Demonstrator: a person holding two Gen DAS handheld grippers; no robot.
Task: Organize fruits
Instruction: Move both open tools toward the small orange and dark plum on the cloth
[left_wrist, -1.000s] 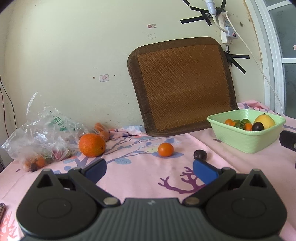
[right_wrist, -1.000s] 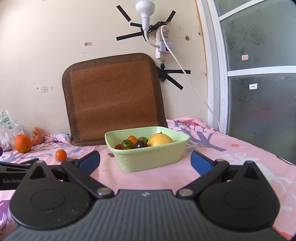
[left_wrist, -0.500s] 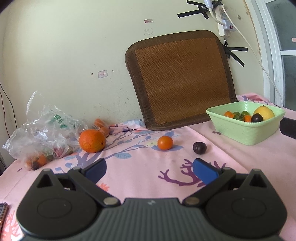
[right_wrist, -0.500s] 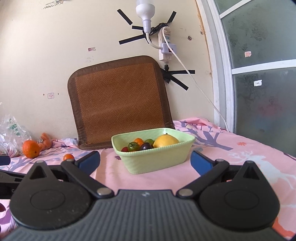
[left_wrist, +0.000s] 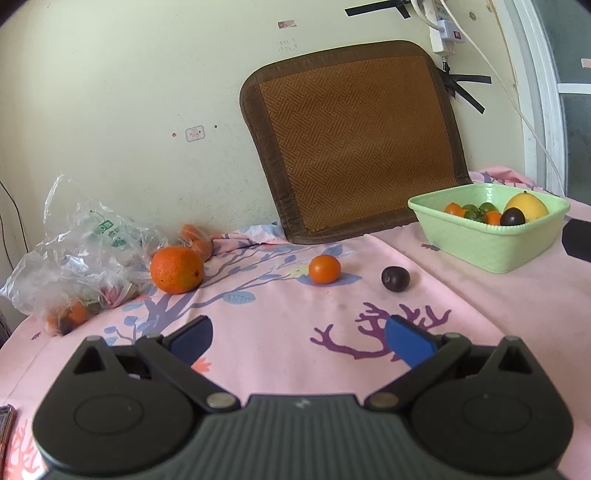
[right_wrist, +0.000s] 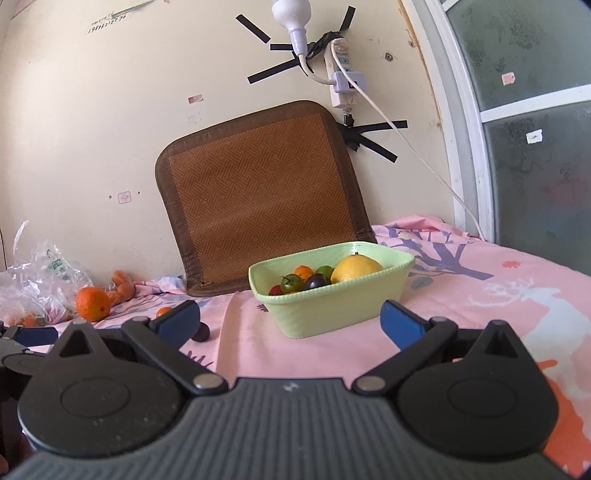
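A green basket (left_wrist: 476, 240) at the right holds a yellow lemon (left_wrist: 526, 206), a dark plum and several small tomatoes. On the pink cloth lie a big orange (left_wrist: 176, 269), a small orange tomato (left_wrist: 324, 269) and a dark plum (left_wrist: 395, 279). My left gripper (left_wrist: 299, 341) is open and empty, short of the loose fruit. My right gripper (right_wrist: 291, 323) is open and empty, just in front of the basket (right_wrist: 306, 312). The big orange (right_wrist: 92, 304) and the dark plum (right_wrist: 202, 333) also show in the right wrist view.
A clear plastic bag (left_wrist: 77, 254) with more fruit lies at the far left by the wall. A brown woven mat (left_wrist: 354, 144) leans on the wall behind. A power strip and cable (right_wrist: 341, 79) hang on the wall near the window frame at right.
The left gripper has drawn back and tilted down, so the loose fruit sits further ahead. The right gripper has shifted, and the basket now sits more to the centre-right.
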